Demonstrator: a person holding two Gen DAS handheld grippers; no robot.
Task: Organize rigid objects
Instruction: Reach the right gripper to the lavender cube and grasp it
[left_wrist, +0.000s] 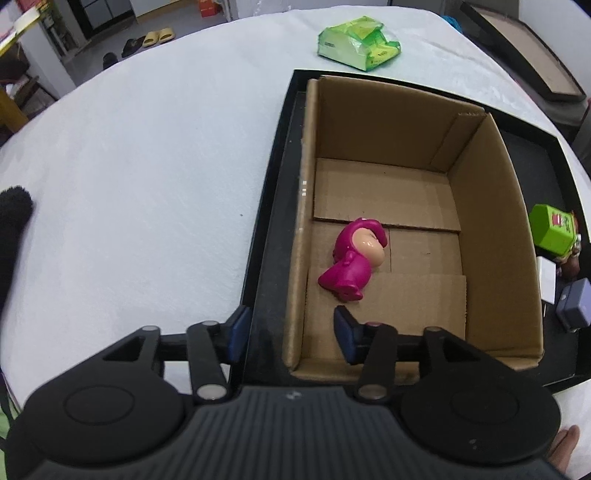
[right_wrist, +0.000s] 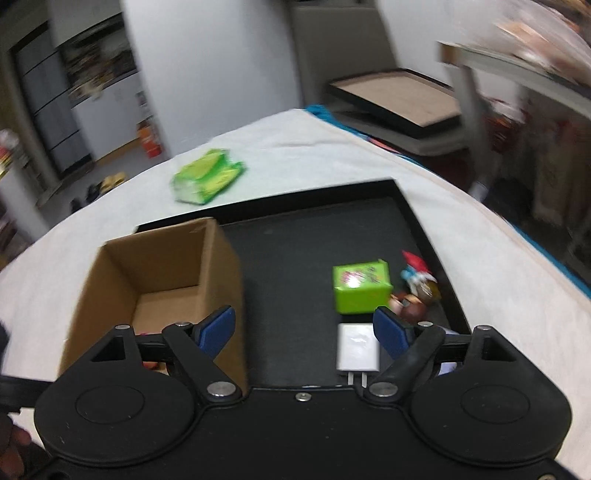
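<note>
Blue-padded jaws on your left gripper stand released, straddling the near-left wall of the open brown cardboard box; the magenta plastic figurine lies on its side on the box floor. Your right gripper is likewise spread wide above the black tray, near the white charger and the lime-green cube.

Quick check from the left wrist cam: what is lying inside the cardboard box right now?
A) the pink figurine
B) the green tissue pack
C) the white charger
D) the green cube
A: the pink figurine lies on its side on the floor of the cardboard box, alone.
</note>
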